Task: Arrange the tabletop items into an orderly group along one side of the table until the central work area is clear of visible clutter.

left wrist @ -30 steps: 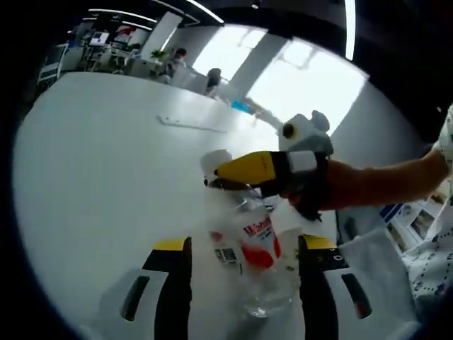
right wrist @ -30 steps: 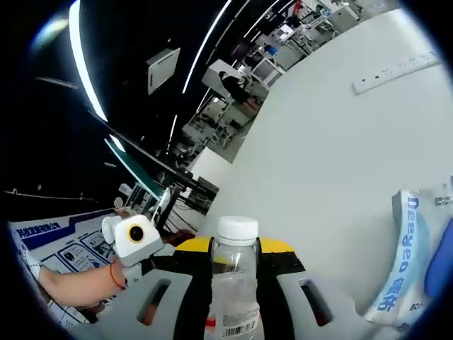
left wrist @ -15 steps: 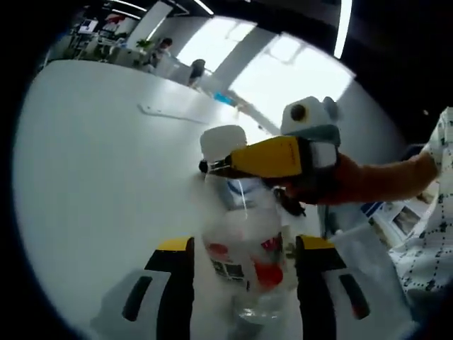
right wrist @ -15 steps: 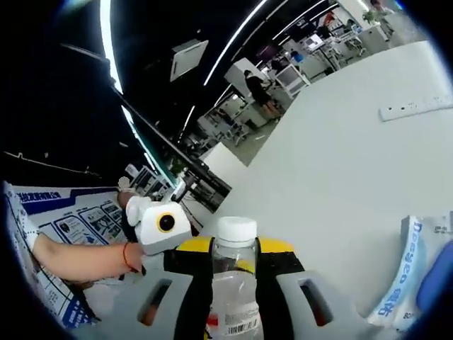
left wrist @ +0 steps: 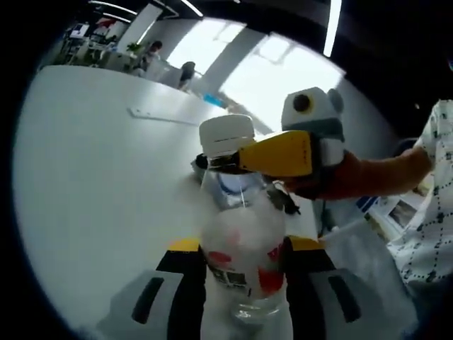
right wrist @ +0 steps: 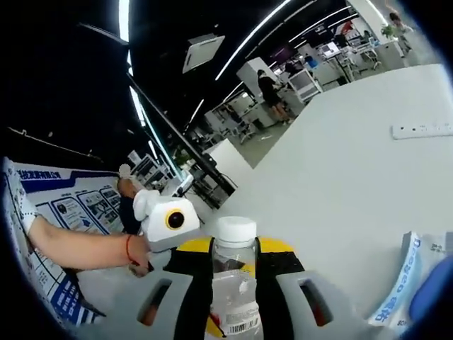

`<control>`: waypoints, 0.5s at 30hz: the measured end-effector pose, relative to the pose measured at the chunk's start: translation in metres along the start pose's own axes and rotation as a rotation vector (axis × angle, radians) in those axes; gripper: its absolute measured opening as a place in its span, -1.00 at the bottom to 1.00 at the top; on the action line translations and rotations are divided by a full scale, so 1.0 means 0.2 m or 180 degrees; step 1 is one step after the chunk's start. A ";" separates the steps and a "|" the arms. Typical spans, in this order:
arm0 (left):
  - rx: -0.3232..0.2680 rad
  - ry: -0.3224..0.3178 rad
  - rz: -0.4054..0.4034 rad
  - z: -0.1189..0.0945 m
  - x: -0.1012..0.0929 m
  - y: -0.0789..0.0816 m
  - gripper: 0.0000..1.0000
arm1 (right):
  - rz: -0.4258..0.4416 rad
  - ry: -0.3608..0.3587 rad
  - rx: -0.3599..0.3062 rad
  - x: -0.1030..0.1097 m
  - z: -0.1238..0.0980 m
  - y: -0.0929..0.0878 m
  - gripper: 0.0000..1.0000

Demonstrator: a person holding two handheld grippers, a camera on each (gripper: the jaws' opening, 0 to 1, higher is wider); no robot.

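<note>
A clear plastic bottle (left wrist: 243,237) with a white cap (left wrist: 226,133) and a red-and-white label stands upright over the white table (left wrist: 92,163). My left gripper (left wrist: 244,273) is shut on its lower body, one jaw pressed against each side. My right gripper (left wrist: 221,161) reaches in from the right, its yellow jaw clamped at the neck just under the cap. In the right gripper view the same bottle (right wrist: 236,283) rises between the jaws of my right gripper (right wrist: 236,261), shut on it. A hand (right wrist: 134,251) holding the left gripper shows at lower left.
A white power strip (right wrist: 422,129) lies far out on the table (right wrist: 340,191). A white-and-blue packet (right wrist: 414,283) lies at the right edge. Pale plastic wrap (left wrist: 361,258) lies beside the bottle near the person's patterned sleeve (left wrist: 428,205). Desks and people stand beyond the table.
The left gripper's jaws have come in from either side and shut on the bottle's body. The right gripper kept hold of the neck, and the bottle now stands nearer and more upright.
</note>
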State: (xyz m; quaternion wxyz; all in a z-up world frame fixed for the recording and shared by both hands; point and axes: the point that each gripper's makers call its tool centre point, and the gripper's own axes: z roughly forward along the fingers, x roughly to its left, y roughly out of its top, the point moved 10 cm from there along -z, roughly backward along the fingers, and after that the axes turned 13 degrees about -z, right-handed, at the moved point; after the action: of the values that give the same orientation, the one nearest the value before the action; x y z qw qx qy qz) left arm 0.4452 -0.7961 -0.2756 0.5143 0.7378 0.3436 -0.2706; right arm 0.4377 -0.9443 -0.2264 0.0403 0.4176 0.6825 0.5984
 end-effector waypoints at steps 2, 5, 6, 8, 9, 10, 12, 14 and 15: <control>-0.0006 0.0002 0.0030 0.00 0.00 0.00 -0.21 | -0.0056 0.0004 0.0005 0.01 0.00 0.01 -0.62; -0.0020 0.0036 0.0091 0.00 -0.01 0.01 -0.22 | -0.0122 0.0011 -0.0001 0.01 -0.01 0.02 -0.62; -0.0019 0.0042 0.0105 0.00 -0.01 0.02 -0.23 | -0.0160 0.0015 -0.0001 0.02 -0.01 0.02 -0.62; -0.0019 0.0060 0.0155 0.00 -0.01 0.03 -0.23 | -0.0219 0.0020 0.0001 0.02 -0.01 0.04 -0.62; -0.0015 0.0066 0.0172 0.00 -0.01 0.03 -0.23 | -0.0248 0.0020 0.0001 0.02 -0.01 0.04 -0.62; -0.0012 0.0073 0.0196 0.00 -0.01 0.04 -0.23 | -0.0269 0.0020 0.0000 0.02 -0.01 0.05 -0.62; -0.0011 0.0071 0.0218 0.00 -0.02 0.06 -0.24 | -0.0300 0.0017 -0.0008 0.02 -0.02 0.06 -0.63; -0.0022 0.0061 0.0224 0.01 -0.02 0.07 -0.24 | -0.0307 0.0013 -0.0021 0.02 -0.02 0.07 -0.63; -0.0031 0.0057 0.0231 0.01 -0.02 0.07 -0.24 | -0.0319 0.0010 -0.0034 0.01 -0.03 0.08 -0.63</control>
State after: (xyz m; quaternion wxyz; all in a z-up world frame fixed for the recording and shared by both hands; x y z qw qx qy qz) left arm 0.4542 -0.8017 -0.2641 0.5243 0.7496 0.3226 -0.2435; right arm 0.4410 -0.9480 -0.2100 0.0713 0.3816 0.6995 0.5999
